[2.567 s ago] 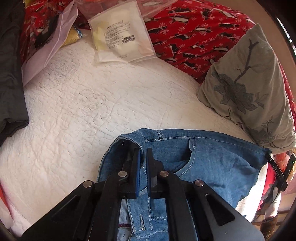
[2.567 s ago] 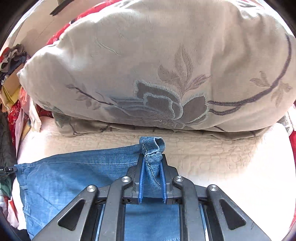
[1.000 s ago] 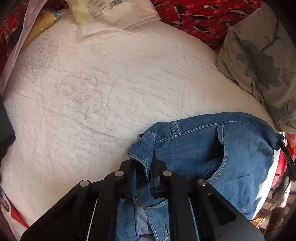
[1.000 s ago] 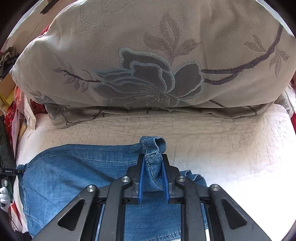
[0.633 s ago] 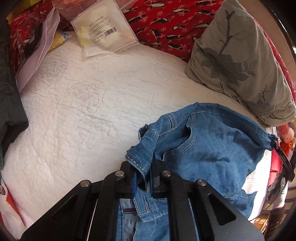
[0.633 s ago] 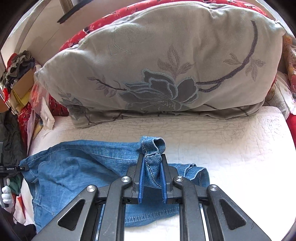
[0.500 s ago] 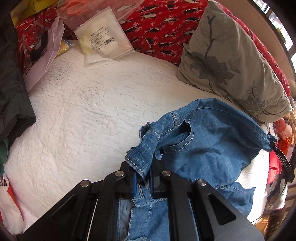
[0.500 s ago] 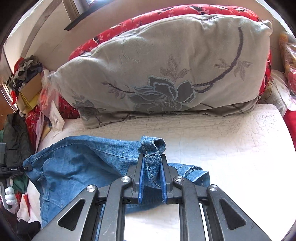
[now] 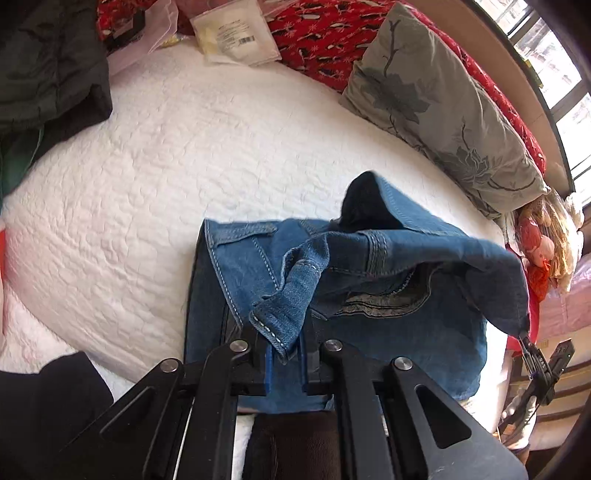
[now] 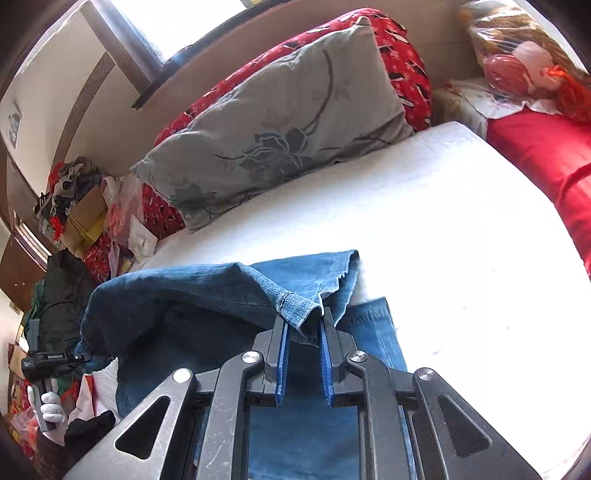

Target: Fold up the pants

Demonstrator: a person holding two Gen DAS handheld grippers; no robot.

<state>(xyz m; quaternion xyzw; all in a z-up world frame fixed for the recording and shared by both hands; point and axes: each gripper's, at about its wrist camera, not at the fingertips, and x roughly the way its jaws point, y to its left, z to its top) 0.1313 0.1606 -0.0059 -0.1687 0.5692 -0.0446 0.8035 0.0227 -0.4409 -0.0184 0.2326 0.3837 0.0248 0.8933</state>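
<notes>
We are clamping the left gripper (image 9: 284, 354) on a stitched edge of the blue jeans (image 9: 369, 295) and the right gripper (image 10: 303, 332) on a seamed fold, lifting both above the white quilt (image 9: 147, 177). Beyond, a grey flowered pillow (image 10: 280, 125) is leaning on red bedding; a barcoded packet (image 9: 232, 33) is lying there, its print unreadable.

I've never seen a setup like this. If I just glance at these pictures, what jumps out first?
First, the blue jeans held up over the white quilted bed, one edge pinched in the left gripper and another in the right gripper, so the denim sags between them. Behind them, a grey pillow embroidered with a flower leans on a bright red patterned blanket along the far side of the bed.
</notes>
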